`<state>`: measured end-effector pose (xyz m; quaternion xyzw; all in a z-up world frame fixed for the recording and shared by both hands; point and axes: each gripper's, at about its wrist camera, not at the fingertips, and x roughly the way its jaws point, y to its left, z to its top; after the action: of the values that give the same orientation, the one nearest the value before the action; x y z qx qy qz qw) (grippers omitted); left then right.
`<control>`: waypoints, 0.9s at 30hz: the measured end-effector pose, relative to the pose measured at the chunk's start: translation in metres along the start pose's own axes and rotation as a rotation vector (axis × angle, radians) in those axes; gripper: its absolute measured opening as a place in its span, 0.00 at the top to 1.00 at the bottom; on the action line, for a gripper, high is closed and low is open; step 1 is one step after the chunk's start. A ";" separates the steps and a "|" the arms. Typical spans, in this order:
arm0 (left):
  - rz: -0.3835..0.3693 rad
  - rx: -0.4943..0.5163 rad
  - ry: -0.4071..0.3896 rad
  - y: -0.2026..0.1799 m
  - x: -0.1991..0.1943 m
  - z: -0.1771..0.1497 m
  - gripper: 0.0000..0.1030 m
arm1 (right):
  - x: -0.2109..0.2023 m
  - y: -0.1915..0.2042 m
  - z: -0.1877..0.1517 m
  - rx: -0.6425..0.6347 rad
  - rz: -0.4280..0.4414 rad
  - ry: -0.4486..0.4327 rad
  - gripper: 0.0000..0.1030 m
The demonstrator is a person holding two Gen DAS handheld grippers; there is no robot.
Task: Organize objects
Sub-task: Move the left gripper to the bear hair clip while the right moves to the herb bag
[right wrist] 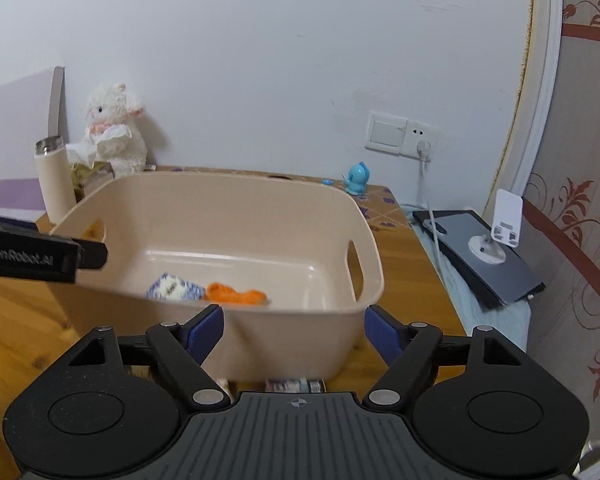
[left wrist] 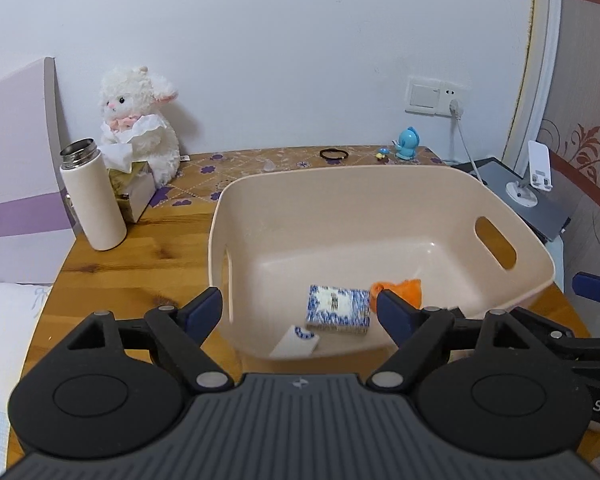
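A beige plastic basket stands on the wooden table. Inside lie a blue-and-white patterned box, a small white card and an orange item. My left gripper is open and empty, hovering over the basket's near rim. My right gripper is open and empty, just in front of the basket's near wall. In the right wrist view the box and orange item show inside, and the left gripper's body reaches in from the left.
A white thermos, a tissue box and a plush lamb stand at the back left. A black hair tie and a blue toy figure lie at the back. A dark tablet with a phone stand sits right. Something lies under the basket's front edge.
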<state>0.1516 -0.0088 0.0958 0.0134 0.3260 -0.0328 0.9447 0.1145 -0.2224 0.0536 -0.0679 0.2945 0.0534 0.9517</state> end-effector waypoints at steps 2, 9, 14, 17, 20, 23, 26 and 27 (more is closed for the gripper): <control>0.005 0.008 -0.002 0.000 -0.006 -0.008 0.17 | -0.004 -0.002 -0.009 0.001 -0.007 0.006 0.23; 0.006 0.004 0.017 0.005 -0.014 -0.034 0.16 | -0.009 -0.004 -0.038 0.009 0.000 0.042 0.22; -0.004 0.012 0.042 0.001 -0.010 -0.053 0.12 | -0.003 -0.004 -0.053 0.006 0.006 0.074 0.22; -0.019 0.011 0.069 -0.004 -0.001 -0.061 0.12 | 0.005 -0.006 -0.059 0.015 0.014 0.098 0.22; -0.025 0.003 0.092 -0.009 0.010 -0.069 0.12 | 0.013 -0.007 -0.065 0.012 0.014 0.123 0.22; -0.006 0.016 0.101 -0.015 0.021 -0.076 0.07 | 0.019 -0.010 -0.071 0.015 0.016 0.139 0.22; -0.019 0.006 0.128 -0.019 0.033 -0.081 0.07 | 0.027 -0.014 -0.078 0.023 0.023 0.160 0.22; -0.026 -0.002 0.141 -0.019 0.038 -0.082 0.07 | 0.030 -0.015 -0.080 0.023 0.026 0.166 0.22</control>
<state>0.1294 -0.0261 0.0076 0.0106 0.3919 -0.0438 0.9189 0.0972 -0.2485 -0.0269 -0.0573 0.3736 0.0563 0.9241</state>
